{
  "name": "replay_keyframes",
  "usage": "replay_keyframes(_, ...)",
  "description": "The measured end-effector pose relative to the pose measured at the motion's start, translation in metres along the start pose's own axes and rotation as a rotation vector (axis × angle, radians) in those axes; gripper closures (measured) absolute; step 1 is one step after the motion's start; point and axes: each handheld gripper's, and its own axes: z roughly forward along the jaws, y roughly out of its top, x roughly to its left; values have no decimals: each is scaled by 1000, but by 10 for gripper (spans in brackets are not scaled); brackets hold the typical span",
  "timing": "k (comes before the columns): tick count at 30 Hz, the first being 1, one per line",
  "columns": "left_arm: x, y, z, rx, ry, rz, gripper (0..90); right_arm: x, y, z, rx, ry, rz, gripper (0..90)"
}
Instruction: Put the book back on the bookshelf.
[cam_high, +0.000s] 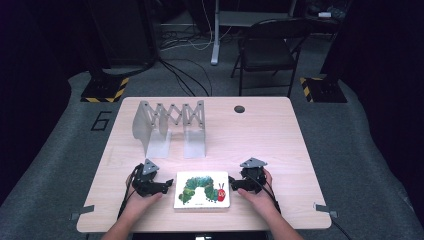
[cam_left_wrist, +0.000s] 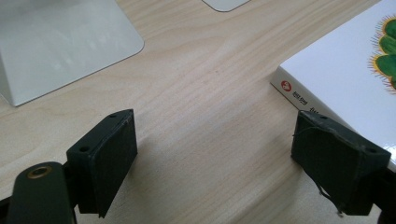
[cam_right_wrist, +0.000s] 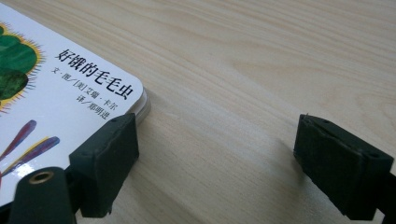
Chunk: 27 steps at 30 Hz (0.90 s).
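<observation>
A picture book (cam_high: 202, 189) with a green caterpillar on its white cover is being left flat on the wooden table (cam_high: 260, 135), directly between the two grippers and close to the near edge. The left gripper (cam_high: 169, 185) is being held low over the table just beside the book's left edge, its jaws being kept wide apart with nothing clamped between them. In the left gripper view the book (cam_left_wrist: 348, 79) is being shown ahead and to the right of that tool, its spine corner lying just beyond and partly behind the right-hand jaw, while bare wood is lying in the gap between the jaws. The right gripper (cam_high: 232, 184) is being held just beside the book's right edge, its jaws likewise being kept spread and closed on nothing. In the right gripper view the book's rounded corner (cam_right_wrist: 70, 88), printed with Chinese characters, is being seen ahead and to the left of that tool, just beyond its left-hand jaw, and whether the jaw is touching the cover cannot be told. An expandable metal book rack (cam_high: 170, 127) is being left standing well beyond both tools, towards the far left of the table; its pale base plate (cam_left_wrist: 60, 46) is being seen ahead and to the left of the left gripper.
</observation>
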Motion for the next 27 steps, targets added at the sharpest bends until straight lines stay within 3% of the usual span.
replay_keyframes(10,-2,0,1,-11,12,-22,140,0,0,0,11,11,-29,101)
replay_keyframes(23,-6,-1,-1,-9,27,-62,158,0,0,0,12,11,-30,101)
replay_keyframes(27,-5,-1,-2,-25,37,-67,211,1,0,0,17,13,-16,102)
